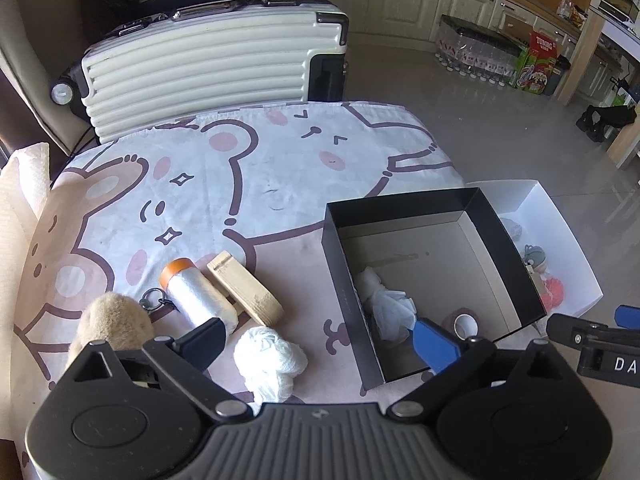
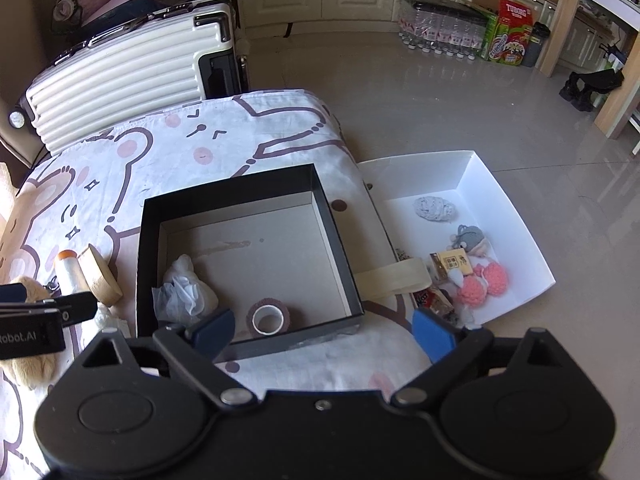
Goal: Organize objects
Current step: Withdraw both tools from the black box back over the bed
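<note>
The white gauze wad [image 1: 269, 364] lies on the cloth-covered bench [image 1: 248, 184] just beside the black box [image 1: 404, 208], between the left tongs [image 1: 316, 346], which stand spread and empty above it; it is judged light, soft and compressible, best pinched across its bulged middle. The film roll [image 1: 196, 296] and wooden block [image 1: 248, 290] nearby are judged stiffer, suited to a grip across their short width. Both tongs point steeply down; the right tongs [image 2: 322, 330], also spread and empty, hang over the box's near wall, close to the tape ring [image 2: 267, 317] inside.
</note>
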